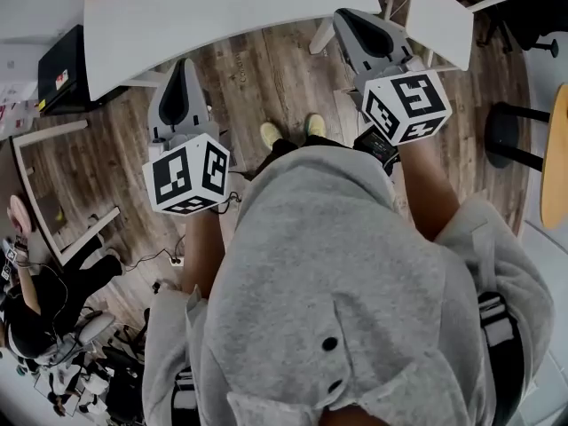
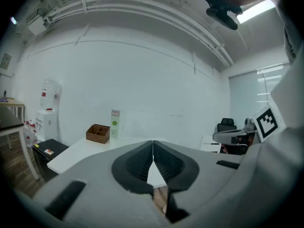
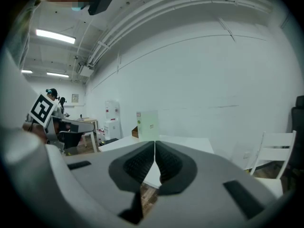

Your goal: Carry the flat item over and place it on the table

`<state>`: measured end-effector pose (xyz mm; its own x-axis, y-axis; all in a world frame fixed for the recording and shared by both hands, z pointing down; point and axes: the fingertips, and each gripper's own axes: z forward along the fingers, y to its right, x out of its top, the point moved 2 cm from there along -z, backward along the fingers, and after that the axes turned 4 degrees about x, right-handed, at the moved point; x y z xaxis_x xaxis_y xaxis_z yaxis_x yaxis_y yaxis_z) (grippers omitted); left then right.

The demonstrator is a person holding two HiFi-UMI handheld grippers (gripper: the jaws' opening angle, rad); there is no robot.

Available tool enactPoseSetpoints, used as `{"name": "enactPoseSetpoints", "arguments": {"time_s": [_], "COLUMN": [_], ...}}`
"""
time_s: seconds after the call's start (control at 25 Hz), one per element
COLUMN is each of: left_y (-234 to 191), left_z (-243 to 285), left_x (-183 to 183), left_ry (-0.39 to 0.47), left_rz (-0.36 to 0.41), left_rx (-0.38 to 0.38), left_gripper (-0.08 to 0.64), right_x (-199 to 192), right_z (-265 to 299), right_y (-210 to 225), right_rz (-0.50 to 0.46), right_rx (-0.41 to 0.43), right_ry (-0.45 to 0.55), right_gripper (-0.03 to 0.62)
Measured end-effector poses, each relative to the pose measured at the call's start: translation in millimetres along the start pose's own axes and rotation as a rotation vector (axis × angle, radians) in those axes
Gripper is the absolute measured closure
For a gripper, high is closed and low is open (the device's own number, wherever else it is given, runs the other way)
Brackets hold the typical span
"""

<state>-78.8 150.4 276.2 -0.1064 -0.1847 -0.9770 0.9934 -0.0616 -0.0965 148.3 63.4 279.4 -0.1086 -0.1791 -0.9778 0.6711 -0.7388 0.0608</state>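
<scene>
Presently left gripper [image 2: 153,148] and right gripper [image 3: 155,148] hover, jaws together, empty.

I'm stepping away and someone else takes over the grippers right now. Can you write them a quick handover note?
Left gripper: jaws together, empty.
Right gripper: jaws together, empty.
Things: the white table is straight ahead, with a wooden box and an upright card on it. No flat item can be picked out in any view.
Done: nothing that shows; neither gripper carries anything.
Left: find the flat item, grip it, carry it over and set it on the table.
</scene>
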Motion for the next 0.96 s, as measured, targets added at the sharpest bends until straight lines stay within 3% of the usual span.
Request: {"name": "enactPoseSetpoints", "arguments": {"time_s": [0.36, 0.96], "left_y": [34, 36], "left_z": [4, 16], "left_x": [-5, -3], "left_ry": [-0.014, -0.017], "left_rz": [0.017, 0.028], "left_rx": [-0.016, -0.004], "left_gripper": [0.538, 0.538], "right_x": [-4, 1], "right_z": [-23, -15], "right_y": [33, 42], "right_rz": [0.016, 0.002], "right_rx": [-0.016, -0.018], "right_ry": [0.002, 0.014], "right_gripper": [0.565, 0.565]}}
